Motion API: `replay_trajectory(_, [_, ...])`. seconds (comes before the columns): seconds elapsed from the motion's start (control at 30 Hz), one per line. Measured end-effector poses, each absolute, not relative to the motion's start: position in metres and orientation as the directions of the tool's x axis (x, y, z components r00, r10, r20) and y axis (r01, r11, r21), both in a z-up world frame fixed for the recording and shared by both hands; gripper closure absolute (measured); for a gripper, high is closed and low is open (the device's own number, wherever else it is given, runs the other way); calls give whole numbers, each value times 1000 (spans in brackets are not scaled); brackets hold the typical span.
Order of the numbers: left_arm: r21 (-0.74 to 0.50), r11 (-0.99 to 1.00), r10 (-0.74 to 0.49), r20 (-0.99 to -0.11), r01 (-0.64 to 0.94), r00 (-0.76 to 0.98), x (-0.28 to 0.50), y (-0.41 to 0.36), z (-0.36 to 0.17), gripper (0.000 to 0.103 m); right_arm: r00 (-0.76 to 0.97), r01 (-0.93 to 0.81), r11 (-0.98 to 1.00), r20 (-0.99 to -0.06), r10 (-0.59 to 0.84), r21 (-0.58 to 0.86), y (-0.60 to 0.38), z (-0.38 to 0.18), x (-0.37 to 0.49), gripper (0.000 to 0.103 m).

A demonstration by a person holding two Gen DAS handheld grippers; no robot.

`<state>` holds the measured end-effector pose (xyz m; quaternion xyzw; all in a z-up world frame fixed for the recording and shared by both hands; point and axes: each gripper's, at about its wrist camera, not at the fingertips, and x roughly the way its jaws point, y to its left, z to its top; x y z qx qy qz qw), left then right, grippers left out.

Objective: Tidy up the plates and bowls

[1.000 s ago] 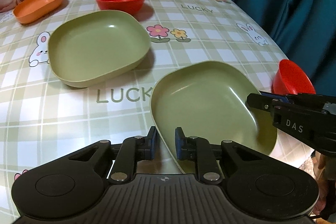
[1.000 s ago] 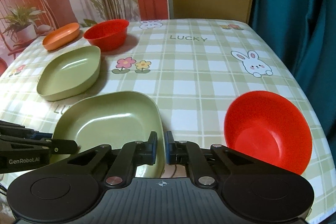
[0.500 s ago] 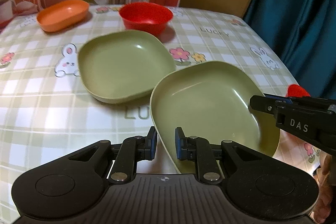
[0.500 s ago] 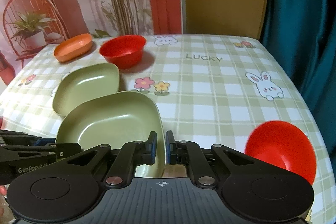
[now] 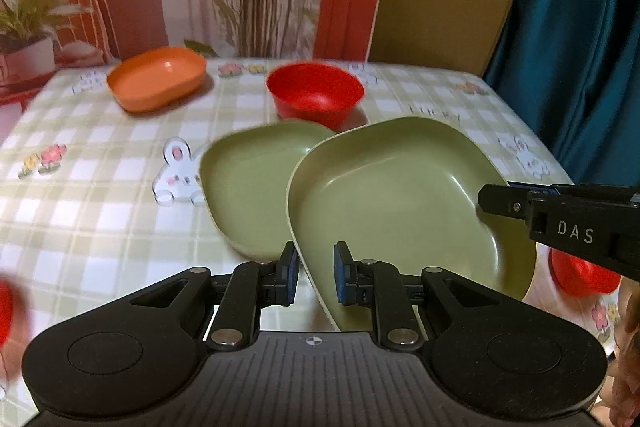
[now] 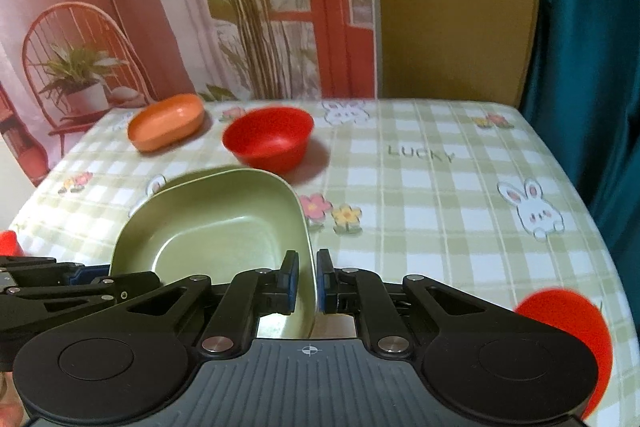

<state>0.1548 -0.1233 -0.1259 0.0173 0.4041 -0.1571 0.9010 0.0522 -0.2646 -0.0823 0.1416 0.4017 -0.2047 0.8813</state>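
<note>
Table (image 5: 100, 227): covered with a green checked cloth printed with rabbits and flowers; it bears all the loose crockery.

Held green plate (image 5: 400, 195): a deep, rounded-square plate, carried clear of the cloth and tilted, overlapping the second green plate in the left-wrist view. It is gripped at two rims, probably because it is too wide and shallow for one claw to keep level.

Second green plate (image 5: 248, 187): flat on the cloth, middle of the table, just left of and partly behind the held one. Judged to be the stacking target, since the two match in shape and colour.

Far red bowl (image 5: 316, 95): upright on the far side, right of the orange dish, close behind the green plates.

Orange dish (image 5: 156, 77): oval, far left, apart from the rest.

Near red bowl (image 6: 568, 331): at the near right edge, partly hidden by the right gripper body; likely to join the far red bowl later.

Left gripper (image 5: 316, 273): jaws narrow, pinching the near rim of the held plate.

Right gripper (image 6: 307, 281): jaws almost closed, clamped on the plate's right rim wall.
</note>
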Motion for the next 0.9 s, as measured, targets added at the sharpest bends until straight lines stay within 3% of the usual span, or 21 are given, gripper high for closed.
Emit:
replay_trajectory(0.6, [-83,959,-264,-612,272,746,194,-107,-53,83,724,448,882,-637,-264,144,-282,-18,106,94])
replay_trajectory(0.9, [-64,970,-225,-597,234,770,220,-96,-48,83,744,434,888,-618,-256,154,-280,-26,138,94])
